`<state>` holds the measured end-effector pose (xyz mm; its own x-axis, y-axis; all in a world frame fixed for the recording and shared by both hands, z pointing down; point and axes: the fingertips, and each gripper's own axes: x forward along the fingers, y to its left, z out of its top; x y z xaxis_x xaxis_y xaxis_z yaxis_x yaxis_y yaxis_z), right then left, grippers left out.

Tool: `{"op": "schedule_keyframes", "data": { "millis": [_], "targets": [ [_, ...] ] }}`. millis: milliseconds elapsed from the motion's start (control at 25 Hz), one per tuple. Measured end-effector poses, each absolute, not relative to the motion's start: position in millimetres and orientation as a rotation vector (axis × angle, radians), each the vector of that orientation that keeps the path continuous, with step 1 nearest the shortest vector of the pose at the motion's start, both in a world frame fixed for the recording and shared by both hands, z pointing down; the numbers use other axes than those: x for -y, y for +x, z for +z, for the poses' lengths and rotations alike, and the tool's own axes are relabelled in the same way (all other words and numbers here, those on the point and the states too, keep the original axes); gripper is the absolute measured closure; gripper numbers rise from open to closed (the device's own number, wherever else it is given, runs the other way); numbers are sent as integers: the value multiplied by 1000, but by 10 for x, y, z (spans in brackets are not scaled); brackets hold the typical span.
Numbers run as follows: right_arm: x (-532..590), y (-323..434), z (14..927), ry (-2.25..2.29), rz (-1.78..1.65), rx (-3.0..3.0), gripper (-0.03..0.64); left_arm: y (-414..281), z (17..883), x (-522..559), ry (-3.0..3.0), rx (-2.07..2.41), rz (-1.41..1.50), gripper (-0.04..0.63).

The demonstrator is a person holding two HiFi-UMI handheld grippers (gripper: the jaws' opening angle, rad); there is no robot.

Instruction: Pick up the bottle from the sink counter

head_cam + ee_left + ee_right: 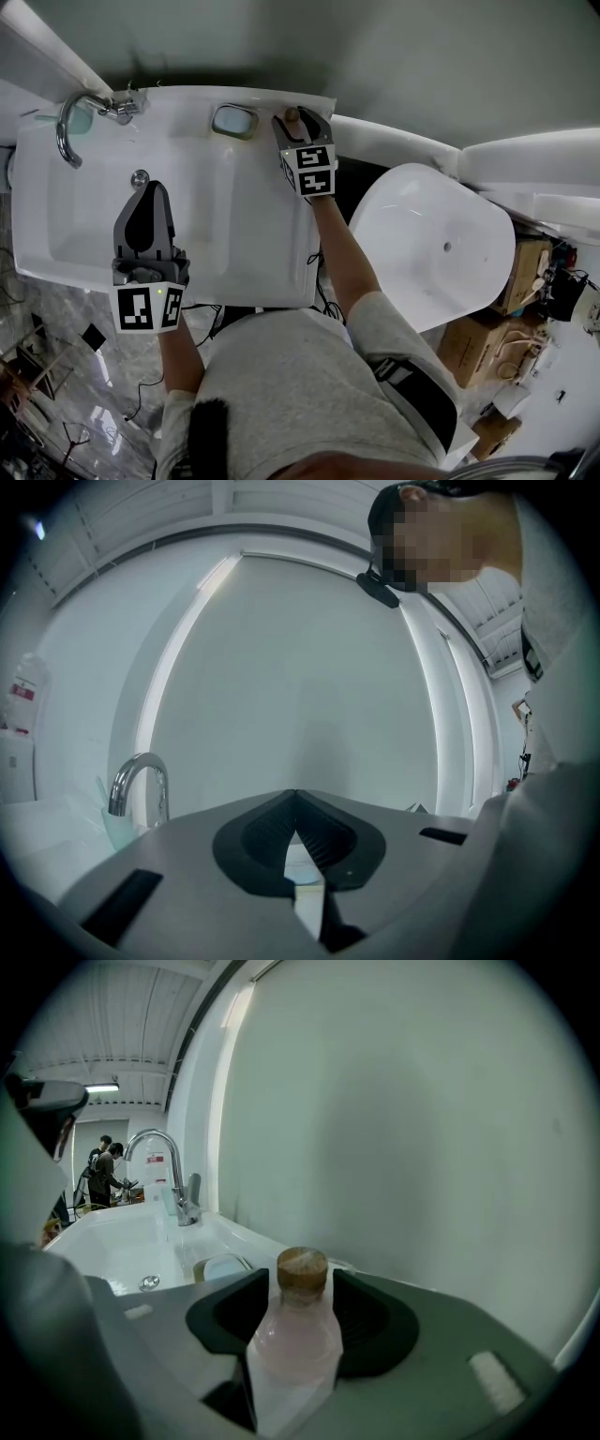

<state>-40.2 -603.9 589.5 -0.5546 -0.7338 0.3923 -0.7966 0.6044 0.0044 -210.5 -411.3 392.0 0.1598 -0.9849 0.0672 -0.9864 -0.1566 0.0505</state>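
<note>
R gripper straddling the bottle, not squeezing yet.
L gripper (150,192) is hovering closed, empty, over the basin (84,216). R gripper (296,122) is sitting wide open w/ 1 bottle (292,115) between its pads at the table's (187,105) back-R corner. Best closing evenly on the body, below the cap. Alongside: 1 soap dish (234,120), 1 faucet (80,117).

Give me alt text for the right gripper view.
A pale pink plastic bottle with a brown cap stands between the right gripper's open jaws on a white sink counter. A chrome tap rises behind, left.
</note>
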Motion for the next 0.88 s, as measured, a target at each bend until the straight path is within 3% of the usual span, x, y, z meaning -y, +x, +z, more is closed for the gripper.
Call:
{"op": "schedule_keyframes", "data": {
  "millis": [320,880],
  "targets": [
    [6067,-399,5854,1283,270,2532,463,-2111,3944,4085,2320,1992,48,588],
    [5850,-389,5608,1280,253,2565,468,-2140,3870,4035,2353,1986,42,588]
  ]
}}
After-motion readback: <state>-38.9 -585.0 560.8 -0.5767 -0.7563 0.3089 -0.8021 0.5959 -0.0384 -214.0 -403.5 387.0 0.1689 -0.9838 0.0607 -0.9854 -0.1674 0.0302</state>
